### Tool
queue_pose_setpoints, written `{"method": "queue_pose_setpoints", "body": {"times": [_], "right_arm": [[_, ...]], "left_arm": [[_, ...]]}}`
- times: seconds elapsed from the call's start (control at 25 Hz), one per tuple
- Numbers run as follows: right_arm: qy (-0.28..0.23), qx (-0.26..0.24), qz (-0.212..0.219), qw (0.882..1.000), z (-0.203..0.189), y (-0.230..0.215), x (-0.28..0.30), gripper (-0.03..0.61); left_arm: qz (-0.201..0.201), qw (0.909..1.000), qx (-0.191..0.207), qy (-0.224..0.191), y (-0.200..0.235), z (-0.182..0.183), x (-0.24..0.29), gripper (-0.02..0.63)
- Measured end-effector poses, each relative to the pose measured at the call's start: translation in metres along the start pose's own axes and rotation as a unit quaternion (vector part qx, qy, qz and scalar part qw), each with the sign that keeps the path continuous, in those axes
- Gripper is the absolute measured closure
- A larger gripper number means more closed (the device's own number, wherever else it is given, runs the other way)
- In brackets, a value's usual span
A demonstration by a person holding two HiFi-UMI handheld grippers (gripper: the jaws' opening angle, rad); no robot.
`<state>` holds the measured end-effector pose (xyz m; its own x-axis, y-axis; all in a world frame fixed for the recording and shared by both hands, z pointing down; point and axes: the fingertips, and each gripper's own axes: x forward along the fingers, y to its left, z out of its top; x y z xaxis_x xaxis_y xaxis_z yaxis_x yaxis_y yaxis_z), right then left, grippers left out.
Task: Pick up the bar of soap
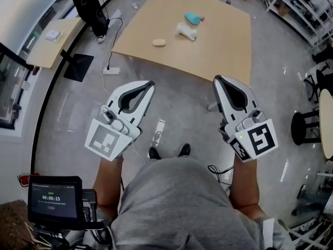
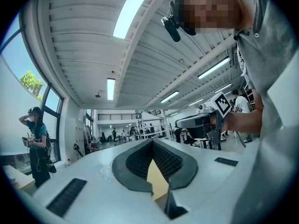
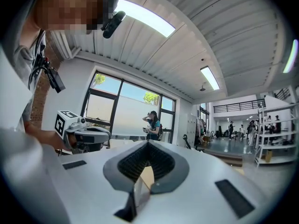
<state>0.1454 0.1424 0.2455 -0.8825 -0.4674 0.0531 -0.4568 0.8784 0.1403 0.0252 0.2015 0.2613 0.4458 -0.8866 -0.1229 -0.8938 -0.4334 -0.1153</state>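
Observation:
The bar of soap [image 1: 159, 42], a small cream oval, lies near the left front edge of the tan table [image 1: 223, 46] in the head view. Behind it lie a white bottle-like object [image 1: 187, 32] and a teal object [image 1: 193, 18]. My left gripper [image 1: 150, 84] and right gripper [image 1: 217, 78] are held side by side over the grey floor, well short of the table, both shut and empty. In the left gripper view the jaws [image 2: 152, 142] meet at a point, with nothing between them. The right gripper view shows the same closed tip [image 3: 148, 143].
A smaller tan table [image 1: 52, 41] and a black stand base [image 1: 78, 67] sit at the left. A black stool [image 1: 304, 127] and shelving [image 1: 299, 4] are at the right. A timer screen [image 1: 54, 197] is at my lower left. A person [image 2: 37, 143] stands by the windows.

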Motion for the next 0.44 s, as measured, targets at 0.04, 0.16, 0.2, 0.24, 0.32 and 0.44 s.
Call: {"method": "queue_pose_setpoints", "body": {"times": [0.04, 0.16, 0.2, 0.24, 0.32, 0.44], "right_arm": [[0.001, -0.002, -0.002, 1.000, 0.002, 0.013, 0.004, 0.572], [0.002, -0.003, -0.006, 1.000, 0.003, 0.026, 0.006, 0.572], [0.003, -0.003, -0.006, 1.000, 0.003, 0.026, 0.005, 0.572], [0.004, -0.003, -0.008, 1.000, 0.004, 0.028, 0.006, 0.572], [0.006, -0.004, -0.011, 1.000, 0.008, 0.048, 0.011, 0.572], [0.010, -0.009, -0.017, 1.000, 0.019, 0.097, 0.027, 0.572]], "left_arm": [[-0.002, 1.0000, 0.000, -0.003, 0.005, 0.001, -0.013, 0.609], [-0.006, 1.0000, -0.002, -0.005, 0.009, 0.001, -0.026, 0.609], [-0.007, 1.0000, -0.002, -0.004, 0.009, 0.001, -0.025, 0.609], [-0.009, 1.0000, -0.002, -0.004, 0.010, 0.002, -0.028, 0.609], [-0.013, 0.9999, -0.003, -0.007, 0.017, 0.004, -0.047, 0.609], [-0.021, 0.9997, -0.004, -0.013, 0.036, 0.010, -0.095, 0.609]]}}
